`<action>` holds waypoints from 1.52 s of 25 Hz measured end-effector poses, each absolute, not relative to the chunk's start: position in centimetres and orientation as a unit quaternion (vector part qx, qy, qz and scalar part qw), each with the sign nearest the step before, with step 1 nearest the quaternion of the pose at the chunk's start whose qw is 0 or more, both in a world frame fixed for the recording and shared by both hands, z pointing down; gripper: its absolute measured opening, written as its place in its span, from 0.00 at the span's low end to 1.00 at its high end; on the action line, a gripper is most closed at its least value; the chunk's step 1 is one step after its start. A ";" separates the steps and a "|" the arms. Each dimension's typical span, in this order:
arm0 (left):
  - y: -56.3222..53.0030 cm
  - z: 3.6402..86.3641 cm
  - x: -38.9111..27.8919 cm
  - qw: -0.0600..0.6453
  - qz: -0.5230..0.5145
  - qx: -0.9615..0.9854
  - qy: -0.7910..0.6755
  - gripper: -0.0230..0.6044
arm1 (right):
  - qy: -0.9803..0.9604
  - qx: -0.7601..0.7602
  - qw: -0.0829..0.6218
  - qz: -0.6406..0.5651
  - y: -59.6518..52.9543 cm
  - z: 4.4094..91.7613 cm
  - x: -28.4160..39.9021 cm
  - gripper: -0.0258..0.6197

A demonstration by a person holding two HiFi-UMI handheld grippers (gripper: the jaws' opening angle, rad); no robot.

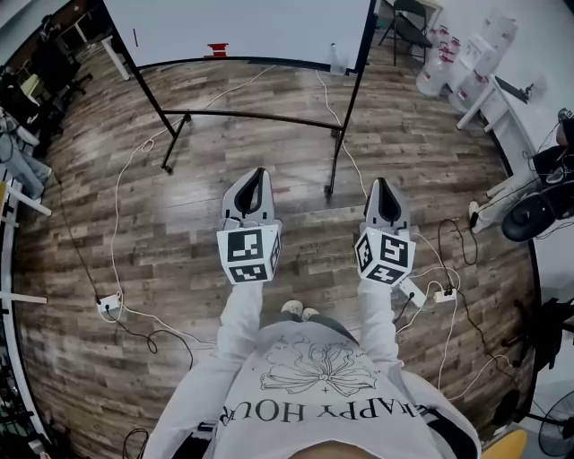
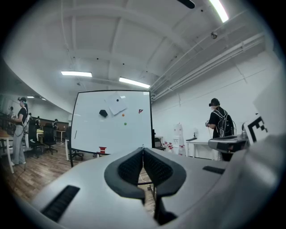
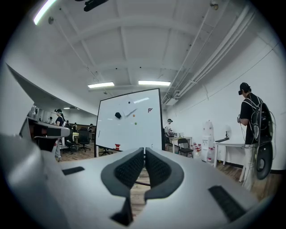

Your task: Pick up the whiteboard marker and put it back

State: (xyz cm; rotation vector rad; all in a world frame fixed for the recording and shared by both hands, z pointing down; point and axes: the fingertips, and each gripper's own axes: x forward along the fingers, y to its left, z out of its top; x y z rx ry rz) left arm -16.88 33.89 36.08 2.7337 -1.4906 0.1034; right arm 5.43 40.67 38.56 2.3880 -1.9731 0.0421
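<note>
The whiteboard (image 1: 242,27) stands on a black wheeled frame ahead of me, across a stretch of wood floor. A thin dark stick, likely the marker (image 2: 75,134), clings to the board's left part; it also shows as the marker (image 3: 98,133) and the marker (image 1: 136,37). A small red object (image 1: 216,49) sits on the board's tray. My left gripper (image 1: 258,177) and right gripper (image 1: 381,185) are held level side by side, well short of the board. Seen along its jaws, the left gripper (image 2: 143,147) is shut and empty, and so is the right gripper (image 3: 145,150).
White cables (image 1: 117,269) and a power strip (image 1: 108,305) lie on the floor to the left, more cables (image 1: 444,296) to the right. A person with a backpack (image 3: 250,129) stands at a white table on the right. Office chairs and people stand at far left (image 2: 20,129).
</note>
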 end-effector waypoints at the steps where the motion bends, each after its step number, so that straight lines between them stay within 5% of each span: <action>1: 33.8 36.2 -17.2 0.013 0.034 0.878 -0.478 0.05 | -0.637 0.771 0.022 0.015 40.6 38.7 5.1 0.05; 18: 28.5 38.2 -15.7 0.027 0.046 0.878 -0.476 0.05 | -0.636 0.771 0.031 0.028 35.5 40.4 6.3 0.05; 38: 6.3 36.0 -3.4 0.010 0.033 0.857 -0.515 0.05 | -0.679 0.734 0.013 0.000 10.5 37.3 18.6 0.10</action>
